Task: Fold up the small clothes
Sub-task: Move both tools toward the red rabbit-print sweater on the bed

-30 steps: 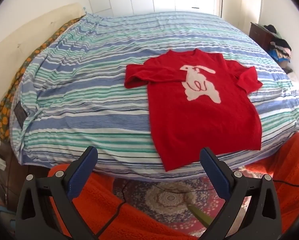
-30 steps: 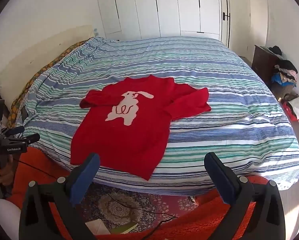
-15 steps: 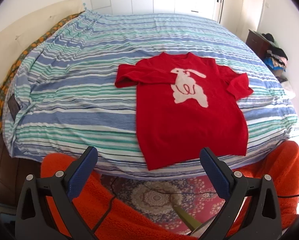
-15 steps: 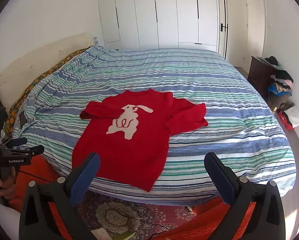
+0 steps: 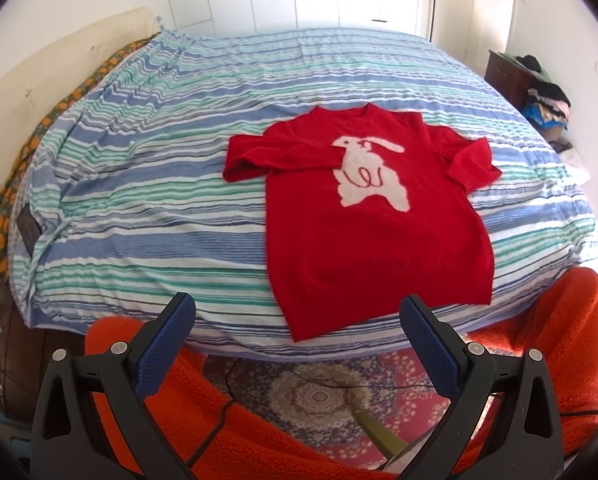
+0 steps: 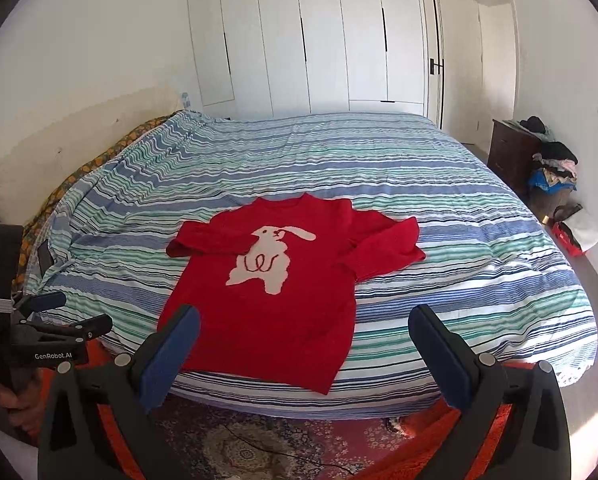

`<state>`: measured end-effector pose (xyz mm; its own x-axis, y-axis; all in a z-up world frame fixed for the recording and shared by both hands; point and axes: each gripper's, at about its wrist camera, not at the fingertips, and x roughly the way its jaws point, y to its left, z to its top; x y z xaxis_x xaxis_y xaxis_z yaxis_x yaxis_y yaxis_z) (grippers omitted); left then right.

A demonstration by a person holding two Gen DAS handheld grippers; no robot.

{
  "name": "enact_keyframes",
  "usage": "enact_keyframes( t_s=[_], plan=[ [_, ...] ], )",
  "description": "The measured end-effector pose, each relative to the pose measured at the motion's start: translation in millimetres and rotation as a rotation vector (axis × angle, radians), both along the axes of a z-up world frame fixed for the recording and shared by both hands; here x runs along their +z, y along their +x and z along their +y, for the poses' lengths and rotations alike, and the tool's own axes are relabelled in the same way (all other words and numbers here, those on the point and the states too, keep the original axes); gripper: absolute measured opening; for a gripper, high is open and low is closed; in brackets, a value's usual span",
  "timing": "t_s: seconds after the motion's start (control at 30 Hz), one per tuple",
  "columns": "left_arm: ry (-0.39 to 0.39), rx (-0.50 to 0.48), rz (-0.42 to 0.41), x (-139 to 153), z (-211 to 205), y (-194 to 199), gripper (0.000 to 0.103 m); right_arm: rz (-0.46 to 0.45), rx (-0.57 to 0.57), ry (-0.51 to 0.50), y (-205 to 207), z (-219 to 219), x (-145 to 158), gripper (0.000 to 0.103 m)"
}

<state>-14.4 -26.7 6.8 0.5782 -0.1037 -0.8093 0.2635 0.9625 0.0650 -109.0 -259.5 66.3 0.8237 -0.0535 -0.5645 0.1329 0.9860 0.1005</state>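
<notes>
On the striped bed [image 5: 147, 184], a red sweater [image 5: 375, 248] lies flat, untouched.

Both sleeves are folded in across its chest, a white rabbit shows on the front, and its hem reaches the near edge of the bed. Left gripper [image 5: 297, 328] and right gripper [image 6: 305, 338] hang in the air short of that edge, well apart from the sweater, each with its blue-padded fingers [image 6: 171, 356] spread wide and holding nothing. Below them lie an orange fleece [image 5: 259, 440] and a patterned rug [image 5: 319, 396]. White wardrobe doors [image 6: 319, 40] stand behind the bed.
</notes>
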Motion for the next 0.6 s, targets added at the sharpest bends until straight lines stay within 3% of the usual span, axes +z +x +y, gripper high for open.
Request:
enact_keyframes(
  t_s=[0.37, 0.6],
  plan=[
    [-0.017, 0.012, 0.013, -2, 7, -1, 0.102, 0.024, -0.002, 0.016, 3, 2, -4, 0.103],
    [-0.019, 0.004, 0.041, -8, 3, 5, 0.102, 0.094, 0.017, 0.033, 6, -2, -14, 0.103]
  ],
)
